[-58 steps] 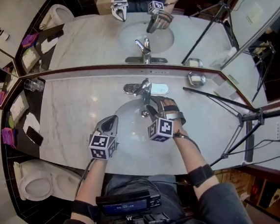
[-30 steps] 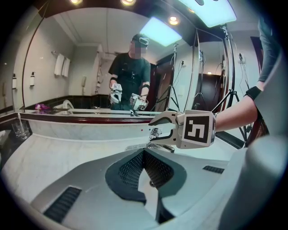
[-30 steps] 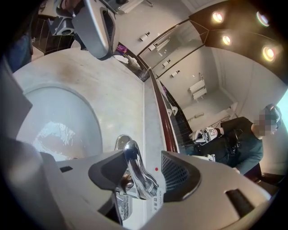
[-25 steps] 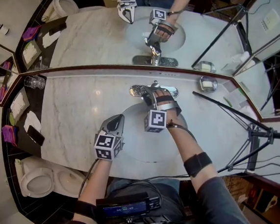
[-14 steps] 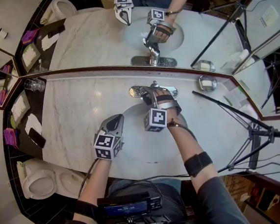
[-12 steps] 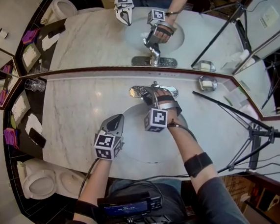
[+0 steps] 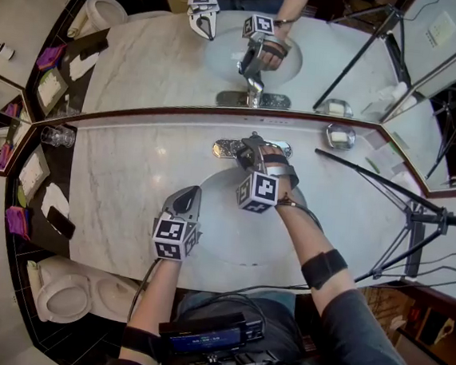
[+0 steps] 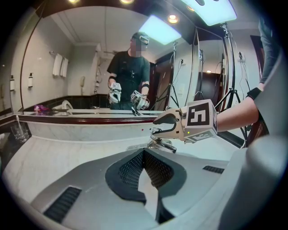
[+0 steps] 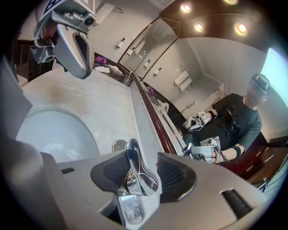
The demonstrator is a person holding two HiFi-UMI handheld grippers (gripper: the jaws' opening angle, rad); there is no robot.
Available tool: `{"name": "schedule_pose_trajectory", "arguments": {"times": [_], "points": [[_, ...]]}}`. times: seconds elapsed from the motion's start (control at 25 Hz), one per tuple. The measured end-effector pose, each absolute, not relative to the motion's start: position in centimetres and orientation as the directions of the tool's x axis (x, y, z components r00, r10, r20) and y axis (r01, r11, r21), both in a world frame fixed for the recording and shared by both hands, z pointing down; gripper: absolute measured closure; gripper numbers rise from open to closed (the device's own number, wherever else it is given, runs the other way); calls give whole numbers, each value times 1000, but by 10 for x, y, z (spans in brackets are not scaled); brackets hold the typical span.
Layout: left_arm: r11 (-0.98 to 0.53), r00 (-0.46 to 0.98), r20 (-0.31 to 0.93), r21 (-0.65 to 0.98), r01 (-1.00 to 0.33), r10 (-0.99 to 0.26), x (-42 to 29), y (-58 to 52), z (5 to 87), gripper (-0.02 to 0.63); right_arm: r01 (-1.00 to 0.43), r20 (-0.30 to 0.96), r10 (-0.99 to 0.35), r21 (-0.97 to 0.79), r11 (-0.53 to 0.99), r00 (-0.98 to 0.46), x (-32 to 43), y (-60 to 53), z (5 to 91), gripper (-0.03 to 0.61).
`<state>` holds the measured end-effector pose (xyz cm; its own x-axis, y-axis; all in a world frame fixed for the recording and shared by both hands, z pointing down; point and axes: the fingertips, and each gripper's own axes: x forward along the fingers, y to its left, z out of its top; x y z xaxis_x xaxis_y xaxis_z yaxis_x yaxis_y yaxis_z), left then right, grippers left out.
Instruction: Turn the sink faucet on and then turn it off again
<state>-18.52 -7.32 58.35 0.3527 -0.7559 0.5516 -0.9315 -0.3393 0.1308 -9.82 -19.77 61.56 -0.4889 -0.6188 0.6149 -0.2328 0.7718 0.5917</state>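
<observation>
The chrome faucet (image 7: 249, 147) stands at the back of the sink basin (image 7: 208, 224). My right gripper (image 7: 252, 151) reaches over the basin to it. In the right gripper view the faucet's lever handle (image 9: 135, 158) lies between the two dark pads, which touch it on both sides, so the right gripper (image 9: 143, 176) is shut on the handle. My left gripper (image 7: 187, 195) rests at the basin's left rim, apart from the faucet. Its jaws (image 8: 144, 152) are shut with nothing in them. I cannot tell whether water is running.
A mirror (image 7: 144, 49) rises straight behind the faucet. A glass tumbler (image 7: 56, 135) stands at the counter's far left and a soap dish (image 7: 339, 136) at the back right. A tripod leg (image 7: 373, 172) crosses the counter's right end. A toilet (image 7: 60, 298) sits lower left.
The right gripper went from over the basin to the faucet handle, closed on it, and has now rolled, its marker cube tipping to the right. The left gripper stayed still.
</observation>
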Motion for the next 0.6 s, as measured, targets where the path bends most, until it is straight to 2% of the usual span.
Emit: {"name": "schedule_pose_trajectory", "arguments": {"times": [0.4, 0.6], "points": [[-329, 344, 553, 130, -935, -759, -190, -69, 585, 611, -376, 594, -645, 525, 764, -481, -80, -214, 604, 365], [-330, 347, 548, 133, -934, -761, -187, -71, 582, 611, -391, 605, -633, 497, 774, -484, -78, -217, 604, 364]]}}
